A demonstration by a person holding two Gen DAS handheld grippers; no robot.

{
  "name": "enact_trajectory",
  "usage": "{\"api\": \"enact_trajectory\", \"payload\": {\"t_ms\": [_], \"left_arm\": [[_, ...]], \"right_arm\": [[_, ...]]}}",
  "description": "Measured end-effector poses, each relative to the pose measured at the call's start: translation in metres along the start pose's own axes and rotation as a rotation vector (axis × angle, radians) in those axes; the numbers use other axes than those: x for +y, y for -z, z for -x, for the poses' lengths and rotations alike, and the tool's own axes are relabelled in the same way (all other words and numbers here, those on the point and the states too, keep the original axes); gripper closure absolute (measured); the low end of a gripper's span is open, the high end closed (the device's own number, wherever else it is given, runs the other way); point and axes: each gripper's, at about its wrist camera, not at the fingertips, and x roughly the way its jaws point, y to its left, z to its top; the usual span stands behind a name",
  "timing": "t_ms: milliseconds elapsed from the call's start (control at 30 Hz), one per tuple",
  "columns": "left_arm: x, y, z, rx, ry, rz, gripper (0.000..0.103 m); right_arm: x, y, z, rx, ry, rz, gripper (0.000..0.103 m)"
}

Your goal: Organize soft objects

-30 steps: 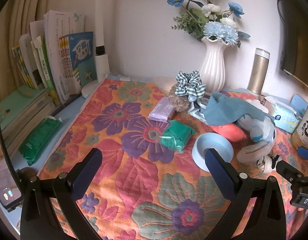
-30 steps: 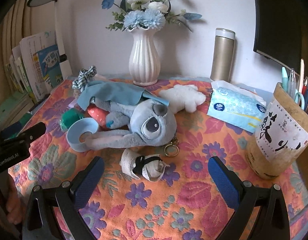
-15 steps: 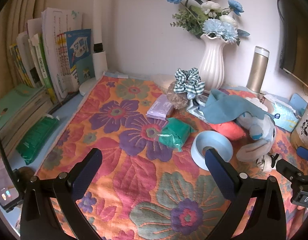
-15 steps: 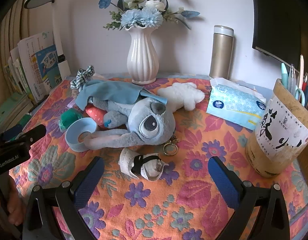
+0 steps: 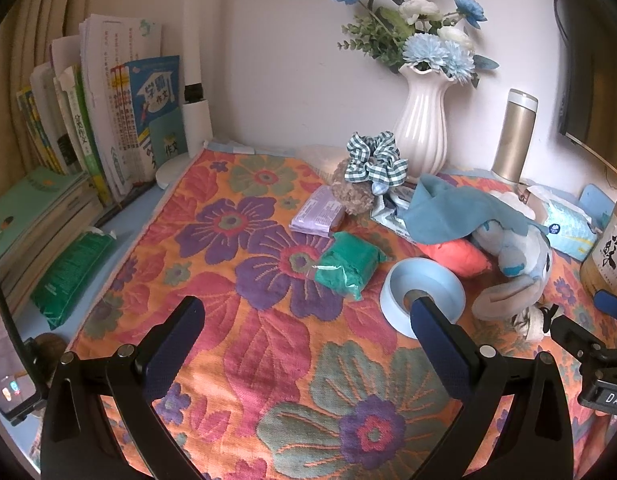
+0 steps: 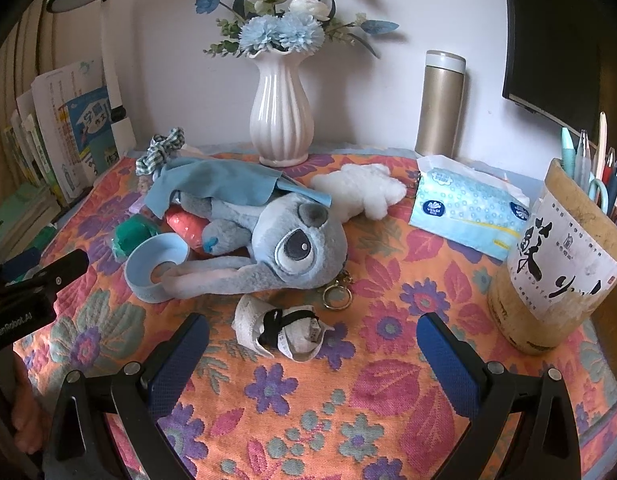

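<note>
Both tongs hang released and empty over the counter (image 6: pixel 388 420). The grey plush toy (image 6: pixel 292 240) lies ahead of the right tongs (image 6: pixel 312 356), its long axis running leftward; the left tongs (image 5: pixel 308 340) sit farther off, nearer the green packet (image 5: pixel 348 264).

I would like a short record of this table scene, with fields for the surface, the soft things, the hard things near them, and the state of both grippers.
surface: floral cloth
soft things: grey-blue plush toy, blue cloth draped over it, white plush, checked scrunchie, orange-red soft item, partly under the blue cloth
packs: green pack, purple pack, tissue pack
hard things: blue ring-shaped dish, white vase, gold flask
left gripper: jaws open, empty
right gripper: jaws open, empty
</note>
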Motion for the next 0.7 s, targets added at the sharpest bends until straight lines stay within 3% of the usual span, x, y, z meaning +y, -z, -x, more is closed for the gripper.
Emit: {"api": "enact_trajectory", "payload": {"t_ms": [700], "left_arm": [[0.0001, 0.0017, -0.0014, 0.008, -0.004, -0.005, 0.001]], "right_arm": [[0.0029, 0.0009, -0.0054, 0.031, -0.003, 0.009, 0.000]]}}
